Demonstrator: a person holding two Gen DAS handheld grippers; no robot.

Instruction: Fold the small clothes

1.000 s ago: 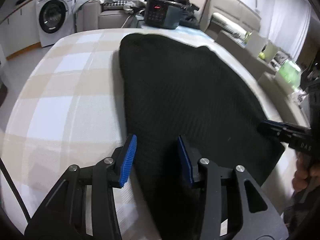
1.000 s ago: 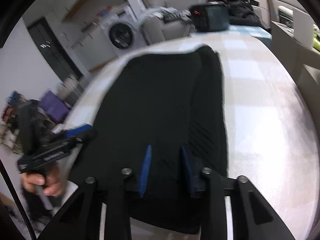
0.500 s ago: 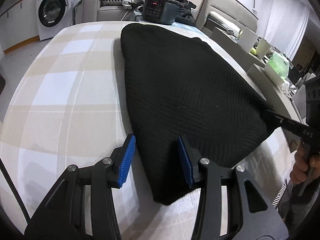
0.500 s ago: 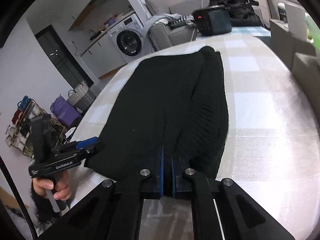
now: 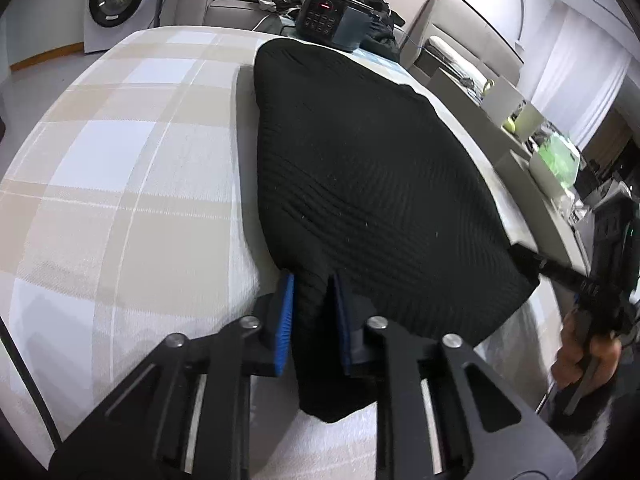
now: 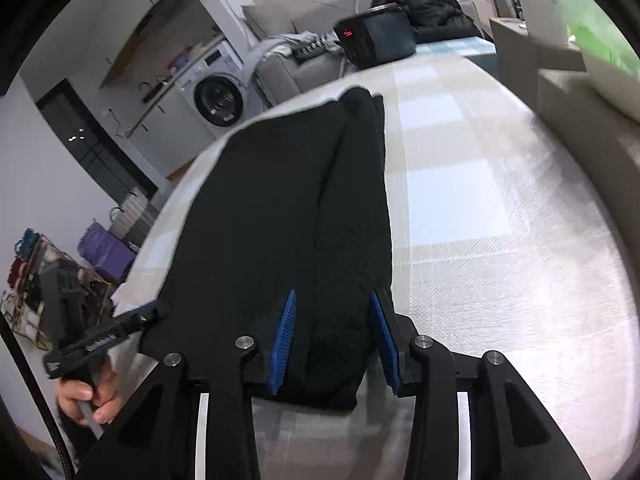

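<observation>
Knitwear, black and ribbed, lies stretched lengthways on a bed covered in a beige and white checked sheet (image 5: 120, 168). This black garment (image 5: 368, 184) reaches from the near edge of the bed almost to the far end, where a dark appliance with a red display (image 5: 332, 20) sits in front of a grey sofa (image 5: 224, 4). A white washing machine (image 5: 116, 0) stands against the wall behind.

The left gripper (image 5: 312, 320) has its blue-padded fingers closed onto a bunched corner of the near hem, pinching the cloth between them. The right gripper (image 6: 332, 340) is at the other near corner, but its fingers stand apart with the fabric lying between the pads, so it straddles the cloth rather than gripping it. In the left wrist view the right gripper's tip looks pressed against the garment's edge, and the person's hand (image 5: 584, 356) is wrapped around its handle.

The step in hand looks like securing both near corners ahead of the first fold. By my reading, the next move calls for the right fingers to close firmly on the hem, then both grippers to lift together and carry the near edge towards the far end, keeping the cloth level so it does not sag or twist
</observation>
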